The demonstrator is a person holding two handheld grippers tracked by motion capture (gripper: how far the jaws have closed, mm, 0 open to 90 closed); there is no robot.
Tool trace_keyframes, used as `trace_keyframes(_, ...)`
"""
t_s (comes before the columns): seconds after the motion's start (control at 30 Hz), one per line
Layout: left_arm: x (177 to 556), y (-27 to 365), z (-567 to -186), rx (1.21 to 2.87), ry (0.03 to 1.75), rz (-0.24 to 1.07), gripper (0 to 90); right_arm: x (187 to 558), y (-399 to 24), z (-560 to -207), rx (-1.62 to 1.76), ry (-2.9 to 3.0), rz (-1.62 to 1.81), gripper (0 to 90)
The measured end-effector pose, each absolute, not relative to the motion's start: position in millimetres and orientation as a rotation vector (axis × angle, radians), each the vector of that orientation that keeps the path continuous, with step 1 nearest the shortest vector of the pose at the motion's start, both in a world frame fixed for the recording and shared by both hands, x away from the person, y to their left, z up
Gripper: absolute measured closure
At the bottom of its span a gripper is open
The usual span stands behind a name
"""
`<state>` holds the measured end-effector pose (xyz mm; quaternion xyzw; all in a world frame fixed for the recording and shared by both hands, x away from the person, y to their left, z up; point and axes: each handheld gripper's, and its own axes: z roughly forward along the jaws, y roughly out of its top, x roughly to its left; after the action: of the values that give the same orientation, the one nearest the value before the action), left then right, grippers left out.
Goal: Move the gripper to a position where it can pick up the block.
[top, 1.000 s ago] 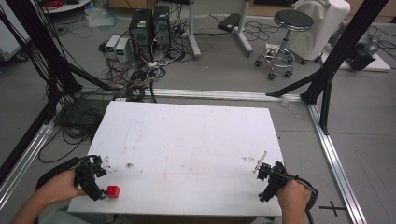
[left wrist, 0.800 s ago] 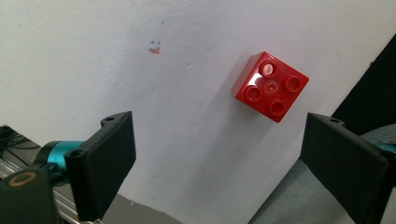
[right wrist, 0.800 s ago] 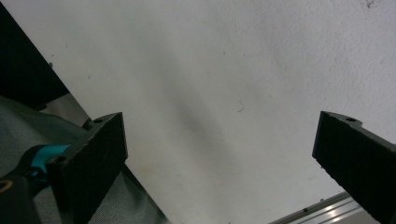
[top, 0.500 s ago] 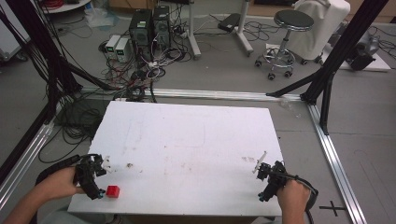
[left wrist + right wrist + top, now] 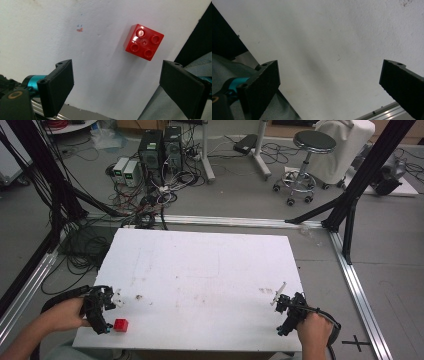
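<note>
At the near edge of the white surface (image 5: pixel 200 270), the person's two hands come in from the bottom of the high view, each with a hand-held gripper. The left hand-held gripper (image 5: pixel 100 310) sits at the near left corner, its jaws spread wide with nothing between them; in the left gripper view the left hand-held gripper (image 5: pixel 125 87) shows both black jaws far apart over the surface's edge. Just beside it, toward the middle of the surface, lies a small red brick (image 5: pixel 120 324) with four round studs on top. In the left gripper view the red brick (image 5: pixel 143 42) rests flat on the surface ahead of the jaws, nearer the right-hand jaw and apart from both.

The right hand-held gripper (image 5: pixel 285 315) rests at the near right corner, well apart from the brick. In the right gripper view the right hand-held gripper (image 5: pixel 329 82) also has its jaws wide apart and holds nothing, with bare, lightly scuffed surface ahead.

Farther in, the surface carries faint stains and smudges. Beyond its far edge an aluminium rail (image 5: pixel 225 221) runs across the grey floor. Past that lie tangled black cables (image 5: pixel 145 205) and two computer towers (image 5: pixel 161 147); to the right stands a round stool (image 5: pixel 312 150) on castors.
</note>
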<state>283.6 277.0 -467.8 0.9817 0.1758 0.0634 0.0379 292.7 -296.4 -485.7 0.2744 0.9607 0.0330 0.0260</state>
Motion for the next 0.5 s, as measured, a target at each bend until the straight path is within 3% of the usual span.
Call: trace_keyframes(0.5, 279.0, 272.0, -473.4, 3.029, 0.292, 0.192, 13.4, 292.7, -295.2, -485.8, 0.845, 2.971, 0.096, 2.3)
